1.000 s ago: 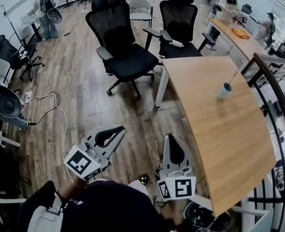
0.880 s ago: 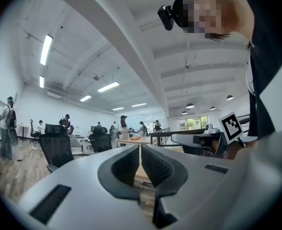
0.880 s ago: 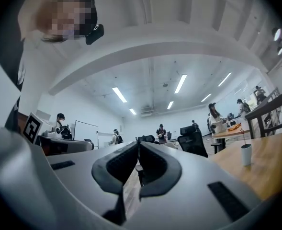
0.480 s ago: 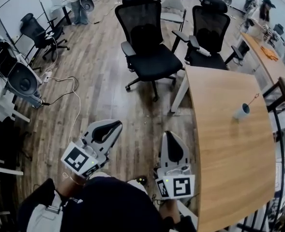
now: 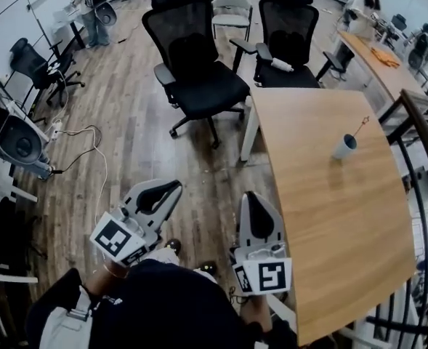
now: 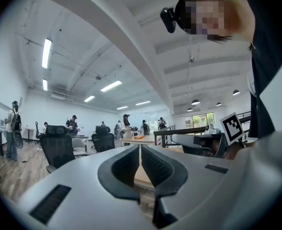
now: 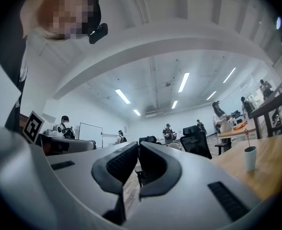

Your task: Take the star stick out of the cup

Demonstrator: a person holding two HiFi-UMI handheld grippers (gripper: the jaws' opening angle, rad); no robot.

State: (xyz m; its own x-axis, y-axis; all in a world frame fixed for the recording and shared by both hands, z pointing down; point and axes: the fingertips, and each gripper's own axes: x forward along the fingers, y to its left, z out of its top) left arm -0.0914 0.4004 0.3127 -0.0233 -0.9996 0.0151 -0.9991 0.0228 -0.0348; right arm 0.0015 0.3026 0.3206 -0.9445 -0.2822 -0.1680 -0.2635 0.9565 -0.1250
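A small white cup (image 5: 343, 147) stands on the wooden table (image 5: 322, 224), toward its far right. The thin star stick (image 5: 360, 126) leans out of the cup to the upper right. In the right gripper view the cup (image 7: 249, 158) and its stick (image 7: 246, 137) show far off at the right. My left gripper (image 5: 176, 186) hovers over the floor left of the table, shut and empty. My right gripper (image 5: 249, 195) hangs close to the table's near left edge, also shut with nothing in it. Both grippers are well short of the cup.
Two black office chairs (image 5: 197, 67) (image 5: 289, 29) stand beyond the table's far end. A dark metal railing (image 5: 426, 167) curves along the table's right side. Cables (image 5: 90, 147) lie on the wooden floor at the left. People stand at desks in the distance.
The head view has swung, so the table and cup sit differently in the frame. Both grippers stay shut, low by my body, in nearly the same spots.
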